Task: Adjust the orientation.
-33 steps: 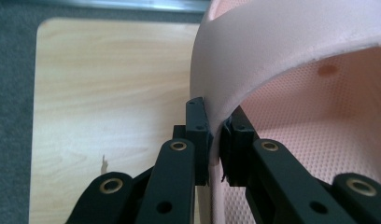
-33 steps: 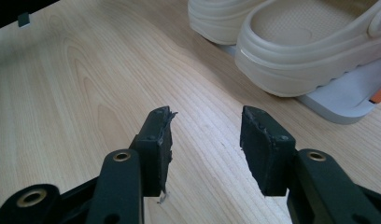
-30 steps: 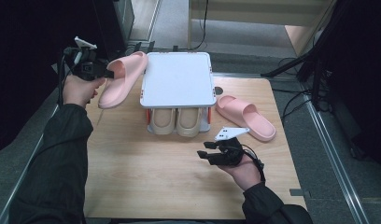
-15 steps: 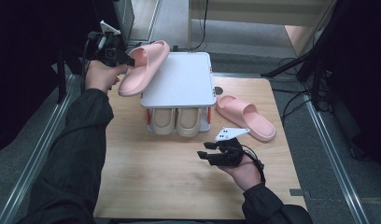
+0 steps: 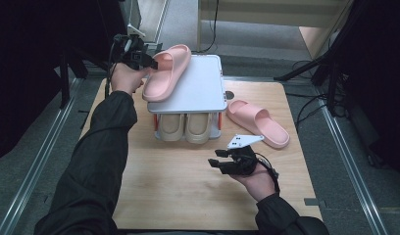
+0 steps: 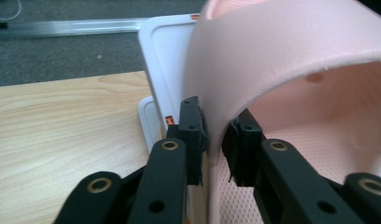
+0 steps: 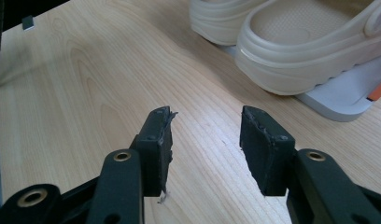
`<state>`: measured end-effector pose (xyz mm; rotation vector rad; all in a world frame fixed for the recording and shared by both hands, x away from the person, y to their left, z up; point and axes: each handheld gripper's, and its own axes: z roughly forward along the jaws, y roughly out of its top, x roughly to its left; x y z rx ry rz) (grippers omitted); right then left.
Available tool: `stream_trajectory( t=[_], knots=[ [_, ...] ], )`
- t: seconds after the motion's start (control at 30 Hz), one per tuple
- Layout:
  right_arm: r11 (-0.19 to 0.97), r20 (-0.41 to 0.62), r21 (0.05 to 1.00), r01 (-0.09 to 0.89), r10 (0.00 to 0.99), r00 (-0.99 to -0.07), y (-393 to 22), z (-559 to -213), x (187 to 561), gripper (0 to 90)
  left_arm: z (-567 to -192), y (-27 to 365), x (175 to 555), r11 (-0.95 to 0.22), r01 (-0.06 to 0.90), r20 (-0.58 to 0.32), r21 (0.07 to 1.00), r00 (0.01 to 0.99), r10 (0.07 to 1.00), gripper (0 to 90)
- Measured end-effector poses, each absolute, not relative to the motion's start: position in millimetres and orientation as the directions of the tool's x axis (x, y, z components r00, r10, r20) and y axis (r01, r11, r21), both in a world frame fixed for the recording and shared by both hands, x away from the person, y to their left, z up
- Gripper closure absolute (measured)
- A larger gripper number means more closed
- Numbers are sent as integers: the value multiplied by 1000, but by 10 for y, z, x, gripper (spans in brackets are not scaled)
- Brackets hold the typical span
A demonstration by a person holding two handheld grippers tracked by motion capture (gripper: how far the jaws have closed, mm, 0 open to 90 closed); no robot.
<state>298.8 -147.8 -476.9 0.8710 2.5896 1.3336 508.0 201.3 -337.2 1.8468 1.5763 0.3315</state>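
**Pink slipper going onto the rack top**

Pink foam fills the left gripper view: the left gripper (image 6: pixel 215 140) has the slipper (image 5: pixel 167 71) by the side wall of its strap, one jaw outside and one inside. The jaws have just been opening, yet the strap wall is between them and seems barely pinched, so this looks like the start of a release. In the high view the slipper lies aslant across the left edge of the rack (image 5: pixel 198 93), toe toward the far side, heel hanging past the near-left corner. Gripping the strap edge probably keeps the sole free to settle flat on the white top.

The right gripper (image 5: pixel 222 162) rests low over the table (image 5: pixel 154 196) near the front, jaws apart with nothing between them, likely waiting its turn. The second slipper (image 5: pixel 259 122) lies on the table just right of the rack. Beige shoes (image 5: pixel 186 126) sit on the lower shelf. Nothing blocks the top, though the overhanging heel could tip the slipper off.
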Motion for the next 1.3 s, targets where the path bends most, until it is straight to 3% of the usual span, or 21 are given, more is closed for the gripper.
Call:
stream_trajectory(
  t=[0.23, 0.63, 0.77, 1.3],
  knots=[
    [448, 168, 773, 450, 540, -825, -1474, -4779, 3005, 547, -3351, 1929, 5030, -104, 765, -185, 635, 282, 941, 709],
    [454, 165, 771, 446, 534, -829, -1449, -4784, 3019, 551, -3341, 1911, 4972, -108, 771, -216, 628, 306, 927, 677],
    [453, 165, 772, 446, 534, -829, -1450, -4780, 3016, 556, -3346, 1952, 4966, -89, 767, -250, 635, 314, 916, 649],
    [426, 160, 795, 432, 539, -827, -1502, -4712, 3032, 572, -3140, 2268, 4765, -97, 748, -250, 657, 338, 907, 559]
  ],
)
